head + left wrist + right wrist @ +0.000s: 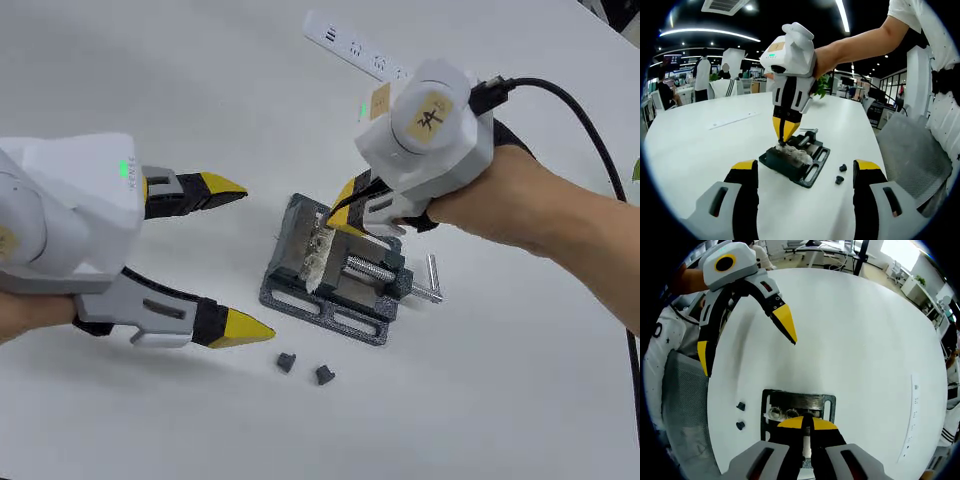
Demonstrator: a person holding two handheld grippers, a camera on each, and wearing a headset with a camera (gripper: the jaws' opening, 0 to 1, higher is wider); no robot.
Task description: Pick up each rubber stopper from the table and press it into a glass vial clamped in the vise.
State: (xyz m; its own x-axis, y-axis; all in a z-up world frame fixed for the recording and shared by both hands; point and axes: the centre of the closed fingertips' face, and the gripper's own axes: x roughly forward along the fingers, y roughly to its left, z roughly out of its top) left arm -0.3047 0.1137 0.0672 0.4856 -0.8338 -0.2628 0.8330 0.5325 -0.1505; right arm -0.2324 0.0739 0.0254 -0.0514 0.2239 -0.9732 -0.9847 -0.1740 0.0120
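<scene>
Closest to the headset, the left gripper (pixel 238 258) hangs above the worktop (pixel 150 420) with its jaws spread wide and nothing between them, just left of the vise (pixel 300 300). Over the vise, the right gripper (pixel 338 215) has its jaws drawn together, tips down at the vials (pixel 318 252) clamped there; whether they pinch anything I cannot tell. Two stoppers (pixel 286 362) lie loose on the worktop just in front of the vise.

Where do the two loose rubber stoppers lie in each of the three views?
Head view: the stoppers lie low centre, just below the vise.
Left gripper view: stoppers right of centre, right of the vise.
Right gripper view: stoppers lower left, left of the vise.
Shared landmark: the vise.
</scene>
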